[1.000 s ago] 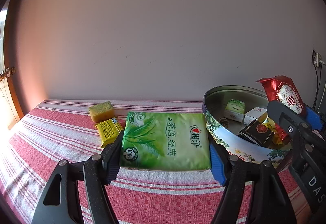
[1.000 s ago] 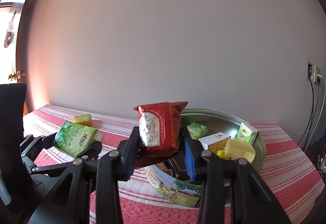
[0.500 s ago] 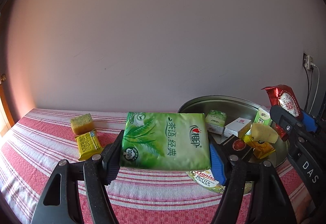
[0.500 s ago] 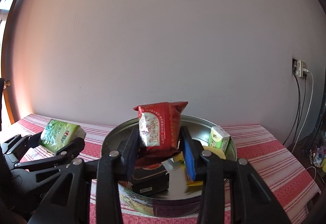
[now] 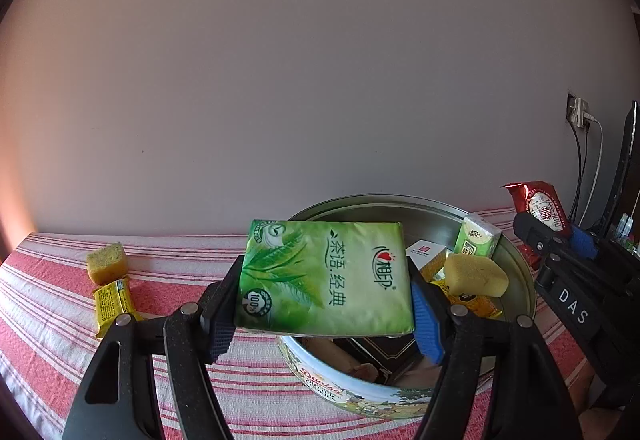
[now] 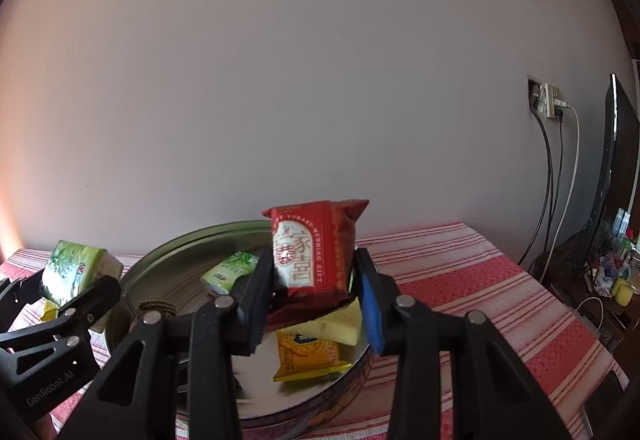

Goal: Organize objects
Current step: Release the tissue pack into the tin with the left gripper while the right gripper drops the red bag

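Note:
My left gripper [image 5: 325, 314] is shut on a green tissue pack [image 5: 326, 276], held flat above the near rim of a round cookie tin [image 5: 400, 398]. My right gripper [image 6: 314, 304] is shut on a red snack packet [image 6: 314, 256], held upright over the same tin [image 6: 168, 276]. Inside the tin lie a small green tissue pack [image 5: 476, 240], a white box [image 5: 424, 254], a yellow sponge [image 5: 474, 274], an orange-yellow snack bag [image 6: 308, 354] and a dark box [image 5: 384, 352]. The right gripper with its red packet [image 5: 540, 205] shows at the right of the left wrist view.
On the red-striped cloth [image 5: 60, 304] left of the tin sit a yellow sponge cube [image 5: 106, 264] and a yellow packet [image 5: 112, 300]. A plain wall stands close behind. A wall socket with cables [image 6: 548, 103] and a dark screen [image 6: 616, 159] are to the right.
Both grippers have swung right with their packs. The tin has shifted from the right side to under both grippers, and the sponge cube and yellow packet have slid toward the left edge.

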`<control>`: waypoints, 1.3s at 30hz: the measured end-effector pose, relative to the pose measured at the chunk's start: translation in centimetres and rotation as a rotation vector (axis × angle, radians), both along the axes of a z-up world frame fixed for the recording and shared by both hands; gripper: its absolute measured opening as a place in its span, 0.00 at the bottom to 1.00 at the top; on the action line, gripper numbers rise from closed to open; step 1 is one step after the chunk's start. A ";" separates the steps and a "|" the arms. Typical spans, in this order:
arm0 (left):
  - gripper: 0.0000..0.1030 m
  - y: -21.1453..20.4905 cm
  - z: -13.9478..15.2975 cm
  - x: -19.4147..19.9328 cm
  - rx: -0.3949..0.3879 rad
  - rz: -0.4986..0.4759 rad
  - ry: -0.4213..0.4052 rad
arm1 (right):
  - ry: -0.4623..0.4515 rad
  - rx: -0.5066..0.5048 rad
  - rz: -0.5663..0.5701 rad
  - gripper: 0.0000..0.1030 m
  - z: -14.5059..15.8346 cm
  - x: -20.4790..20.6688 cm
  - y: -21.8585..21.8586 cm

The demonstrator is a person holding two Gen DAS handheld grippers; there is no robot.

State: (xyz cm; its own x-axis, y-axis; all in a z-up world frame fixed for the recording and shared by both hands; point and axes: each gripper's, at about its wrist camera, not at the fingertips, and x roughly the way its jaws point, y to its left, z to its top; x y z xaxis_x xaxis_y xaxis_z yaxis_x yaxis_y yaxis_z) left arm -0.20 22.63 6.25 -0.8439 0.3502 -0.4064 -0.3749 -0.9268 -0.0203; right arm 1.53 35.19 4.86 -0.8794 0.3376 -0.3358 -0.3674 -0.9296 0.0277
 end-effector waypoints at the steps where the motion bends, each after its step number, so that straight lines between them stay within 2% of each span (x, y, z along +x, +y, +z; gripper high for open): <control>1: 0.71 0.5 -0.1 -0.2 -0.004 -0.005 -0.002 | -0.005 0.001 -0.007 0.38 -0.1 -0.2 0.2; 10: 0.71 2.9 -0.5 -2.6 -0.012 -0.013 -0.027 | -0.038 0.009 -0.034 0.38 -0.7 -0.2 3.0; 25: 0.71 4.7 -3.5 -6.9 -0.108 0.022 -0.166 | -0.106 0.029 0.029 0.38 -2.4 -2.3 2.3; 28: 0.74 3.6 -4.0 -7.6 -0.088 0.027 -0.193 | -0.116 0.034 0.047 0.40 -2.7 -2.4 2.1; 29: 0.79 3.4 -4.0 -7.6 -0.075 0.026 -0.194 | -0.117 0.028 0.056 0.47 -2.8 -2.4 2.1; 30: 0.81 3.2 -3.9 -7.5 -0.068 0.039 -0.185 | -0.112 0.023 0.063 0.51 -2.8 -2.3 2.3; 33: 0.88 1.4 -3.6 -7.6 -0.046 0.077 -0.133 | -0.073 0.037 0.034 0.73 -2.7 -1.5 2.2; 35: 0.98 0.8 -3.1 -7.4 -0.020 0.084 -0.123 | -0.022 0.027 0.013 0.93 -2.2 -0.7 2.8; 37: 0.98 0.3 -3.0 -7.2 -0.005 0.074 -0.126 | 0.028 -0.001 0.008 1.00 -1.9 0.1 2.9; 39: 0.98 0.6 -3.3 -7.3 -0.020 0.060 -0.124 | 0.053 -0.022 0.000 1.00 -1.9 0.6 3.2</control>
